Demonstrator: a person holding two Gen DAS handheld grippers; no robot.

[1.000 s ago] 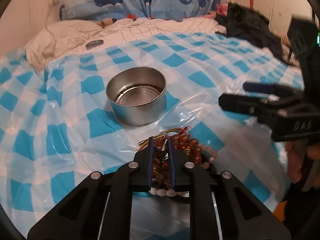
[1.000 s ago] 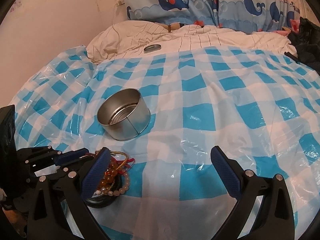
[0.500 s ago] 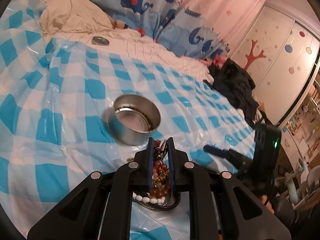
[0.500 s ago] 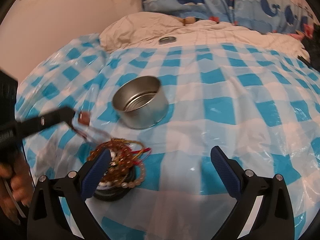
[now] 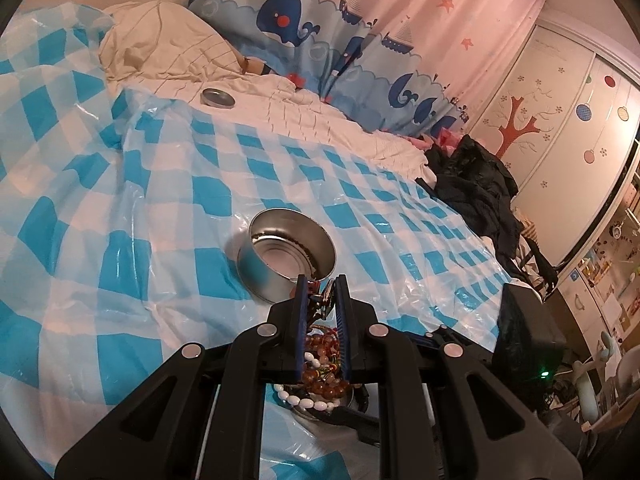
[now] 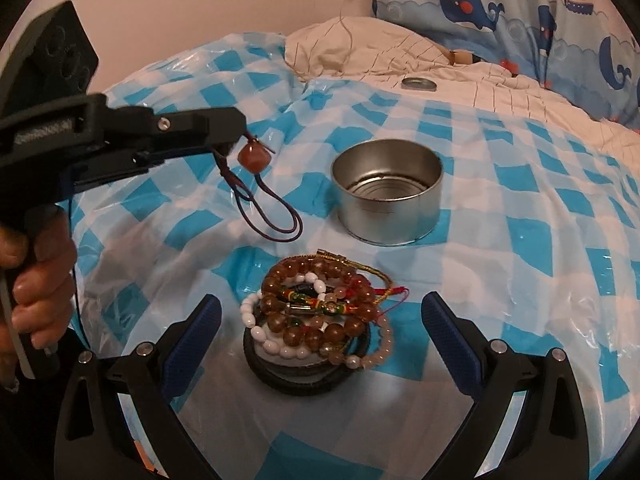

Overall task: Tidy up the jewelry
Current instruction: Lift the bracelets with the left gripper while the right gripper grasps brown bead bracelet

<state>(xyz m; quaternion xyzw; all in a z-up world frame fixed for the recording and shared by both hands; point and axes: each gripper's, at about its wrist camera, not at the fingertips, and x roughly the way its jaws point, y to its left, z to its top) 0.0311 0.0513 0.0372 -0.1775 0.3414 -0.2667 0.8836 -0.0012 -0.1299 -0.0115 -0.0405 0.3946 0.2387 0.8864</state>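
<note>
The tin (image 6: 387, 196) is sitting on the sheet (image 6: 520, 208) that is covering the bed. Just before the tin, the pile of bracelets (image 6: 320, 312) is resting on a lid (image 6: 304, 380). Left of the tin and above the sheet, the left claw (image 6: 244, 136) is holding a corded pendant (image 6: 253, 158) that is dangling beside it. Well behind the tin, a second lid (image 6: 419, 83) is lying on the blanket (image 6: 500, 84), near the pillow (image 6: 360, 46). The right claw (image 6: 320, 328) is standing wide on either side of the pile.

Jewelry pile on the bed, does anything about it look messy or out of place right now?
Yes. The bracelets are heaped in a tangle on a small round stand, some beads spilling over its edge. The metal tin is empty, and its lid lies far off on the cream bedding.
</note>
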